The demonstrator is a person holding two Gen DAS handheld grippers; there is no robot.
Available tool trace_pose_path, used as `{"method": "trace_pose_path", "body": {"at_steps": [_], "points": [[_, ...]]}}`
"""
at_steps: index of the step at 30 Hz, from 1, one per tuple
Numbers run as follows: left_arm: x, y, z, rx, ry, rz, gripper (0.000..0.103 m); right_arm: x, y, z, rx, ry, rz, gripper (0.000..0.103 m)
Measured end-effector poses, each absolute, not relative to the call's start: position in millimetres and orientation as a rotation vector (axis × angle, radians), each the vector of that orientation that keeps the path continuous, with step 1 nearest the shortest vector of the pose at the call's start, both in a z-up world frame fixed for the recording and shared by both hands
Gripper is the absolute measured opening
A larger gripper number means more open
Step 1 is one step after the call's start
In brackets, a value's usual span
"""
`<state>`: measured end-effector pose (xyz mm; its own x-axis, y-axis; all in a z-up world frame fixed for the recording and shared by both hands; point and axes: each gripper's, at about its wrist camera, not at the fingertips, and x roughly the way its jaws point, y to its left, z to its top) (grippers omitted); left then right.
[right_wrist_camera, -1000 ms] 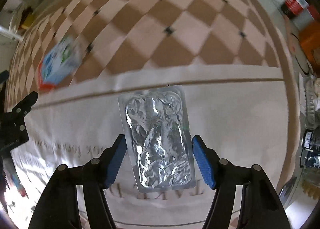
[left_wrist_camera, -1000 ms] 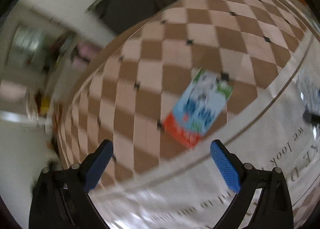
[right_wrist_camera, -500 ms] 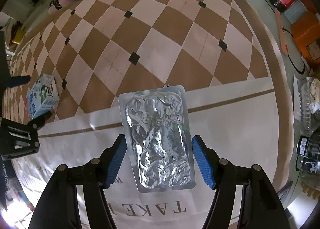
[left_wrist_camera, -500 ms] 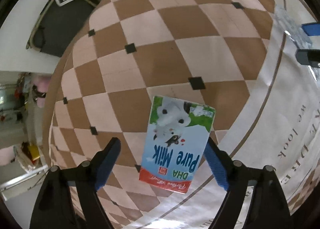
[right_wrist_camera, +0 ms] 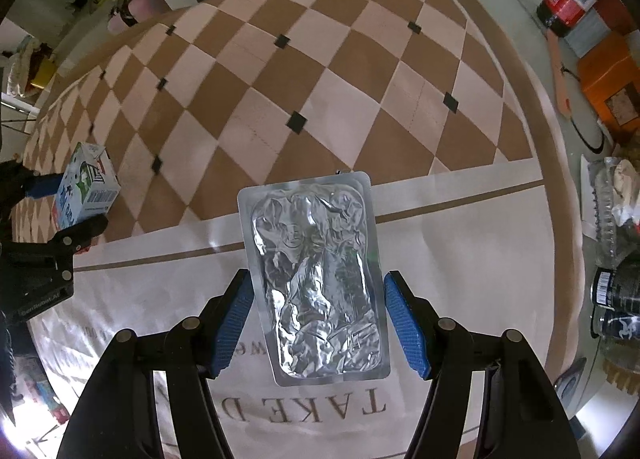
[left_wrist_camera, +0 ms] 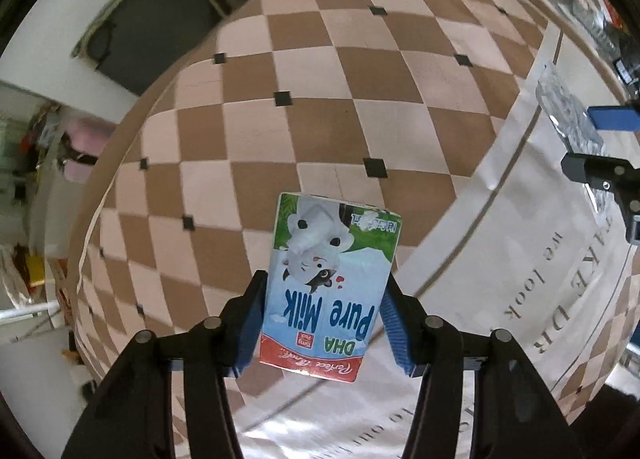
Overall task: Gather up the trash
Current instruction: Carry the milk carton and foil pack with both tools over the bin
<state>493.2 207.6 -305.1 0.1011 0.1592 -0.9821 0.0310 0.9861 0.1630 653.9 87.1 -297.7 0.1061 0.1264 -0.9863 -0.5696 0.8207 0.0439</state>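
A checkered floor (left_wrist_camera: 328,71) of brown and pale tiles is seen from above, and on it a cream mat (right_wrist_camera: 460,259) with a brown stripe is laid, printed with "TAKE D…" (the rest is cut off) and smaller words such as "we look". Beyond the mat's right edge, clutter is gathered on the floor: an orange box (right_wrist_camera: 608,83), a red-labelled container (right_wrist_camera: 564,3) and dark cans (right_wrist_camera: 618,295).

The left gripper (left_wrist_camera: 324,323) is pointed steeply down beside the mat's striped border, and its jaws are closing on a milk carton (left_wrist_camera: 328,291) marked "DHA Pure Milk", with a cartoon cow; the blue pads already lie against both carton sides.

The right gripper (right_wrist_camera: 318,327) is pointed straight down over the mat, and its jaws stand partly open around a crinkled silver foil pack (right_wrist_camera: 316,279), with a narrow gap visible at each pad.
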Motion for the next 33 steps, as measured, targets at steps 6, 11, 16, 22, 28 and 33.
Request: {"method": "trace_pose_path", "body": {"at_steps": [6, 11, 16, 22, 28, 33], "points": [[449, 183, -269, 0.109, 1.394, 0.171, 0.051, 623, 70, -272, -0.363, 1.317, 0.553, 0.068], [393, 162, -242, 0.04, 1.307, 0.235, 0.051, 565, 57, -254, -0.354, 1.272, 0.588, 0.068], [302, 170, -227, -0.034, 1.205, 0.286, 0.051, 478, 40, -237, -0.353, 1.219, 0.623, 0.068], [189, 150, -214, -0.137, 1.088, 0.336, 0.05, 352, -4, -218, -0.319, 1.168, 0.604, 0.068], [90, 121, -226, -0.238, 1.075, 0.369, 0.051, 241, -58, -227, -0.253, 1.215, 0.565, 0.068], [29, 98, -255, -0.349, 1.124, 0.393, 0.05, 171, -96, -259, -0.249, 1.288, 0.551, 0.068]]}}
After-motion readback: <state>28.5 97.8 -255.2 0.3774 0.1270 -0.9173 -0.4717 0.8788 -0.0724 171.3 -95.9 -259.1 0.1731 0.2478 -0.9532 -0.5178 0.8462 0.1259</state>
